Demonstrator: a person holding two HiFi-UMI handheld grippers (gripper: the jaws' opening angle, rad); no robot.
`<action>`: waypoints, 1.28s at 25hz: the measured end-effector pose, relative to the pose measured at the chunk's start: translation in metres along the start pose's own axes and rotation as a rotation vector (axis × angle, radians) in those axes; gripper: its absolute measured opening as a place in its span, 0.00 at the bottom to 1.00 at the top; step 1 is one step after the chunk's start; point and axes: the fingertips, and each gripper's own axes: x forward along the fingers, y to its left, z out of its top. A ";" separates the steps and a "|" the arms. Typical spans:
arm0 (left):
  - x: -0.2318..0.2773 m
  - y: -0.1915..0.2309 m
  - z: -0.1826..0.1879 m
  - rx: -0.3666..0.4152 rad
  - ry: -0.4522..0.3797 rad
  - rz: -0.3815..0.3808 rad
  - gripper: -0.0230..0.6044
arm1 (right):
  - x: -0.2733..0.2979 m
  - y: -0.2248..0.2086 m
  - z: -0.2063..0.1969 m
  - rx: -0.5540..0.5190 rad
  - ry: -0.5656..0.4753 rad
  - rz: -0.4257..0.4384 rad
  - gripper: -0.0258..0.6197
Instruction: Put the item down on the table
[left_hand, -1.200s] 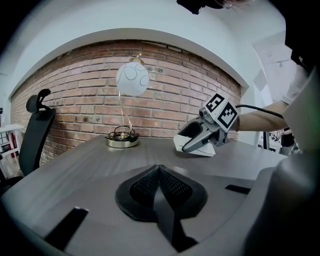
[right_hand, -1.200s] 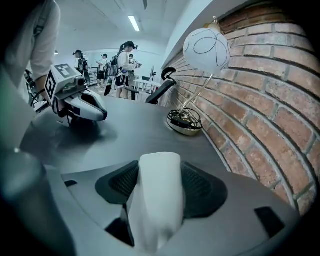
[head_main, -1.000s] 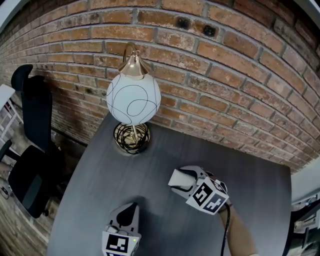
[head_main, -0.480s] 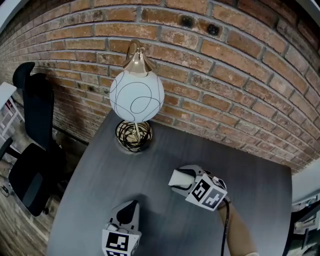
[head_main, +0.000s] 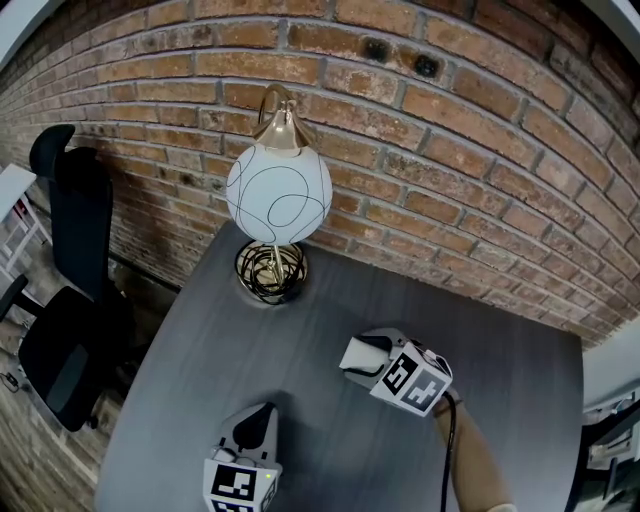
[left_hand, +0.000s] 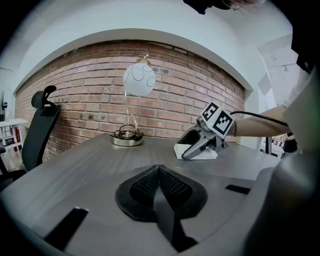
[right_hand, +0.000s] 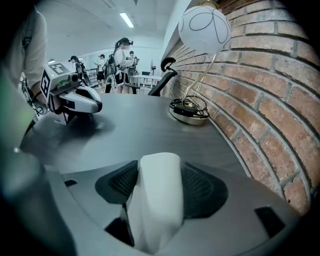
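A white rectangular block (head_main: 358, 354) is clamped between the jaws of my right gripper (head_main: 362, 358) over the middle of the dark grey table (head_main: 250, 350). In the right gripper view the block (right_hand: 156, 197) fills the gap between the black pads. The left gripper view shows the block (left_hand: 196, 151) low at the tabletop, its underside apparently touching the surface. My left gripper (head_main: 256, 425) rests near the table's front edge. Its jaws (left_hand: 159, 175) are shut with nothing between them.
A lamp with a white globe (head_main: 279, 194) and a brass wire base (head_main: 270, 271) stands at the table's back left, close to the brick wall (head_main: 450, 170). A black office chair (head_main: 70, 270) stands left of the table. Several people (right_hand: 120, 62) are far off.
The head view has drifted a little, so the lamp sits slightly further right and lower. The right gripper has barely shifted with the block. The left gripper has not moved.
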 end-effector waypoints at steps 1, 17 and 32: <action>-0.001 0.001 0.000 -0.001 0.001 0.001 0.07 | 0.001 0.000 -0.001 -0.004 0.008 -0.003 0.50; -0.012 0.003 0.005 0.039 0.002 0.013 0.07 | -0.018 -0.015 0.013 0.053 -0.045 -0.148 0.51; -0.047 -0.022 0.044 0.098 -0.045 0.007 0.07 | -0.139 -0.018 0.005 0.419 -0.296 -0.526 0.28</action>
